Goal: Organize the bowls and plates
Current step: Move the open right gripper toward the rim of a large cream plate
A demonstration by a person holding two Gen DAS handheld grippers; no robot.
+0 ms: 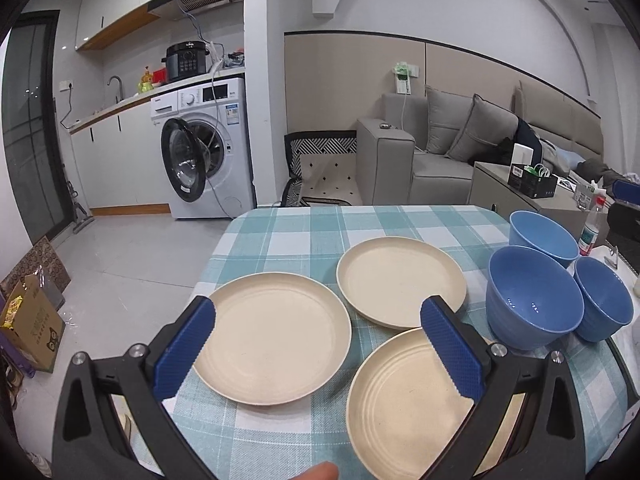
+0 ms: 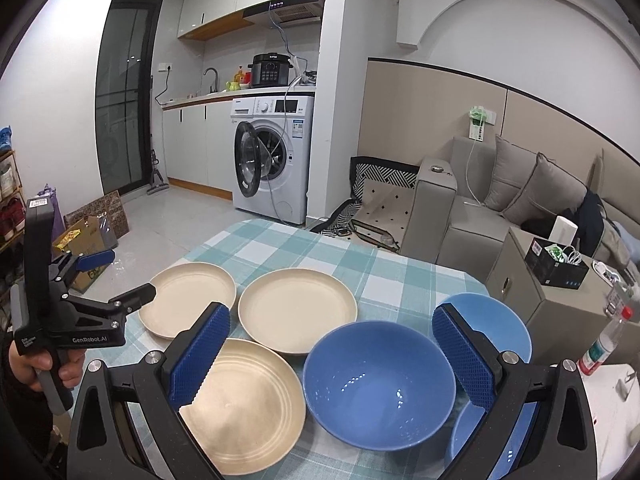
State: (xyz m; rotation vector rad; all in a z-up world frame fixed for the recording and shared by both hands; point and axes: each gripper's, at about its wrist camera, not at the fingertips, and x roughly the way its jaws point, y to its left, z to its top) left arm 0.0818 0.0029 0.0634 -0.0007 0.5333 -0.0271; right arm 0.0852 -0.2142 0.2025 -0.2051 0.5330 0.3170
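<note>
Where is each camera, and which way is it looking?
Left wrist: sits on the left gripper, looking across the table at three cream plates; its open blue fingers and a fingertip show.
Right wrist: sits on the right gripper, above a blue bowl; a hand holding the left gripper shows.
Shared: plates, bowls, checked tablecloth, washing machine, sofa.

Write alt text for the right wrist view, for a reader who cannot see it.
Three cream plates and three blue bowls sit unstacked on a teal checked tablecloth, seen between the open fingers of the right hand-held gripper. At left, a hand holds the left hand-held gripper, also open and empty. Behind stand a washing machine and a grey sofa.
</note>
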